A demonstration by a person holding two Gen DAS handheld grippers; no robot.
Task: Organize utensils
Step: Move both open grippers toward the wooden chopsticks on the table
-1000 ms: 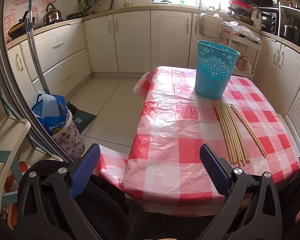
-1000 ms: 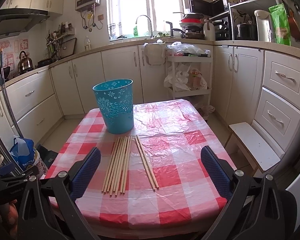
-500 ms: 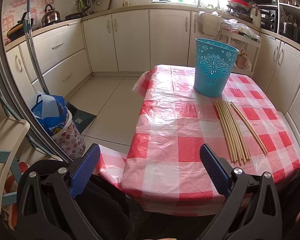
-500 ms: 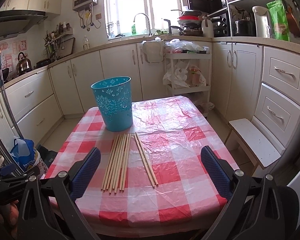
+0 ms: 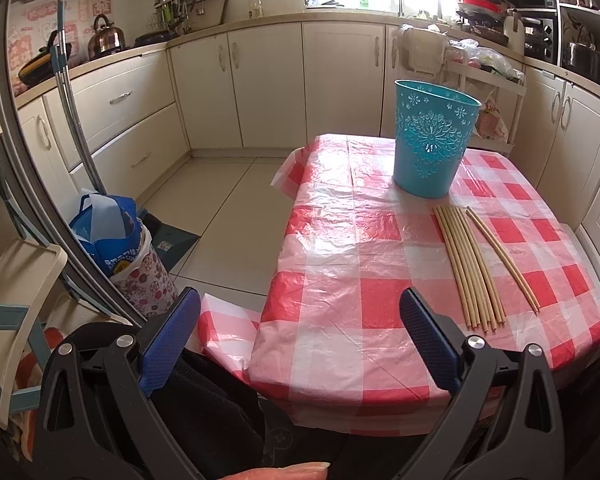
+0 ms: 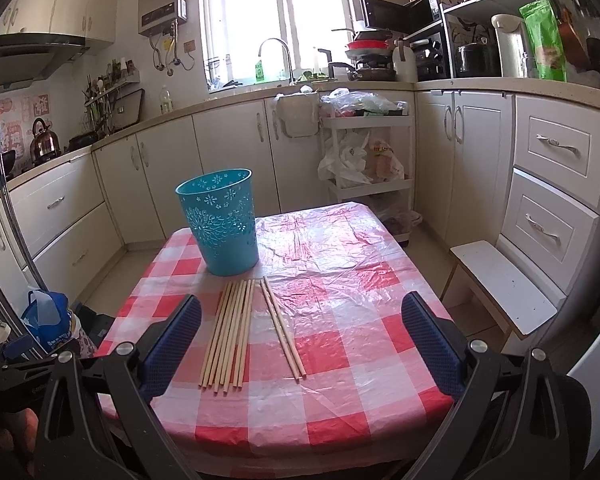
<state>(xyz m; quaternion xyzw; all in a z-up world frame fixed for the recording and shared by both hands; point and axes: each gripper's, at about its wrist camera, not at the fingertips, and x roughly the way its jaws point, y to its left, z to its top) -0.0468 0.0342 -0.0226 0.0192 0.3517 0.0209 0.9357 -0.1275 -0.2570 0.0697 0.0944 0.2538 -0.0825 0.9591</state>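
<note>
Several wooden chopsticks (image 6: 231, 334) lie side by side on the red-and-white checked table (image 6: 340, 360), with a separate pair (image 6: 283, 330) just to their right. A teal perforated bin (image 6: 222, 227) stands upright behind them. In the left wrist view the same chopsticks (image 5: 469, 268) and pair (image 5: 502, 258) lie right of centre, in front of the bin (image 5: 432, 144). My right gripper (image 6: 300, 344) is open, hovering over the table's near edge with the chopsticks between and beyond its blue pads. My left gripper (image 5: 300, 340) is open and empty at the table's near-left corner.
A white stool (image 6: 500, 284) stands right of the table. A blue shopping bag in a floral bin (image 5: 116, 248) sits on the floor at left, beside a metal pole (image 5: 72, 120). Cabinets (image 6: 228, 160) and a white trolley (image 6: 366, 160) line the far wall.
Both grippers have drifted slightly, shifting the table a little in each view. The chopsticks and bin lie where they were. Both jaws stay open.
</note>
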